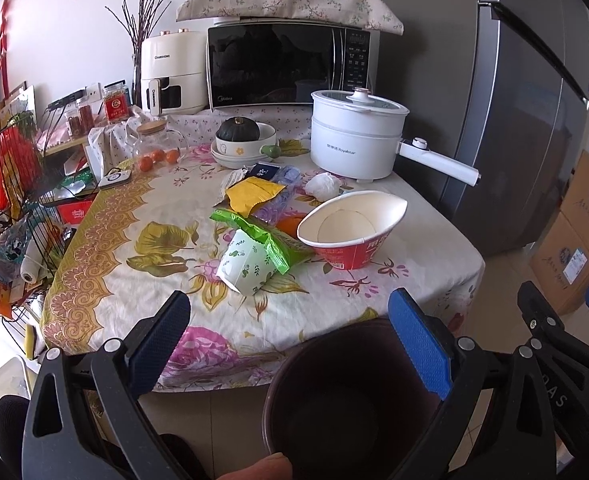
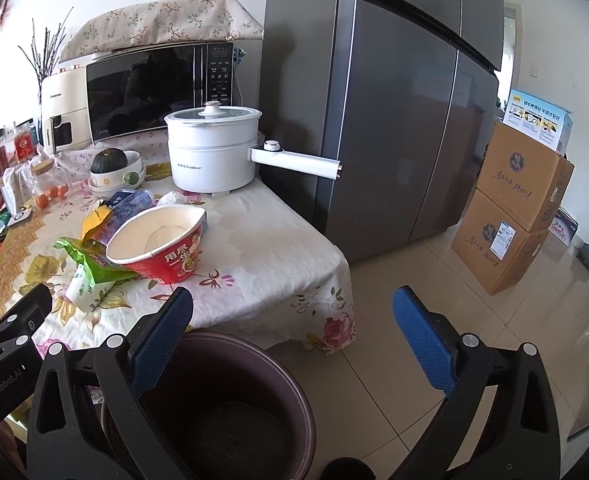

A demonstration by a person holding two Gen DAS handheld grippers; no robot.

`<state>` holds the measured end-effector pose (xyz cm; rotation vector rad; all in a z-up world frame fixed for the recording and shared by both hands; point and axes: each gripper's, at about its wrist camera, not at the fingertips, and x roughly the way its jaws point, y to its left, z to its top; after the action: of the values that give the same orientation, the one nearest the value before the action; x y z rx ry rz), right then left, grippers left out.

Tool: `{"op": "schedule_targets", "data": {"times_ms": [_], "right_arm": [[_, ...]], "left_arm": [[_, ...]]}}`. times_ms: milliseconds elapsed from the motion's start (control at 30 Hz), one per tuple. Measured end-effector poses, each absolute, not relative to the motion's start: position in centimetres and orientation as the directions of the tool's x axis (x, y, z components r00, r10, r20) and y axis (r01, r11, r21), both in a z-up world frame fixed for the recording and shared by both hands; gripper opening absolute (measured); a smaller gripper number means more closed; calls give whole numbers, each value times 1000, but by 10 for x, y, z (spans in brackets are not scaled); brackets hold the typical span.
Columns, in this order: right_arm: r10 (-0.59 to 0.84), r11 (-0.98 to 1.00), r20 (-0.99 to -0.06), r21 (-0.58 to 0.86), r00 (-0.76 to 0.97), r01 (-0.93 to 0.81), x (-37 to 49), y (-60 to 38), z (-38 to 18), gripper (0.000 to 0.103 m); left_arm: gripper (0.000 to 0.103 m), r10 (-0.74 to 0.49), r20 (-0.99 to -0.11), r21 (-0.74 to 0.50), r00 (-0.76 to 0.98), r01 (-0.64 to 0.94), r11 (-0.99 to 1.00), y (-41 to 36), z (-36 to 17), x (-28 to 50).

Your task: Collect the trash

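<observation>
Trash lies in a pile on the floral-cloth table [image 1: 142, 280]: a squashed red noodle bowl [image 1: 350, 232], a green wrapper [image 1: 270, 240], a leaf-print paper cup [image 1: 246, 264] on its side, a yellow packet [image 1: 254, 196] and a white wad [image 1: 322, 186]. A dark brown bin [image 1: 334, 392] stands on the floor below the table's near edge. My left gripper [image 1: 288, 308] hangs open and empty above the bin, short of the cup. In the right wrist view my right gripper [image 2: 294, 300] is open and empty over the bin [image 2: 234, 380], with the noodle bowl [image 2: 162, 248] ahead to its left.
A white electric pot [image 1: 354, 140] with a long handle stands at the table's far right. A microwave [image 1: 282, 64], an air fryer and stacked bowls holding a squash [image 1: 238, 130] line the back. A fridge [image 2: 394, 100] and cardboard boxes [image 2: 510, 208] stand to the right, and a wire rack [image 1: 18, 200] to the left.
</observation>
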<state>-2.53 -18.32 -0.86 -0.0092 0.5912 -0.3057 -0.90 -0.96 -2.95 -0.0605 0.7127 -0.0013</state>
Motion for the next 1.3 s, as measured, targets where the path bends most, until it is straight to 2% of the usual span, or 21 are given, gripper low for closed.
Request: {"op": "schedule_targets", "data": {"times_ms": [1200,1300], "right_arm": [[-269,959,-588,-87,763,271,-20,-186,-18,96],[-264,959,-596,-77,759,273,-19,-188,-20,96]], "left_arm": [[97,7,-671,-10,741,-19,1000,-9,-42,-4],[96,-7,-686,-43,728,-31,999,-4,-44,0]]}}
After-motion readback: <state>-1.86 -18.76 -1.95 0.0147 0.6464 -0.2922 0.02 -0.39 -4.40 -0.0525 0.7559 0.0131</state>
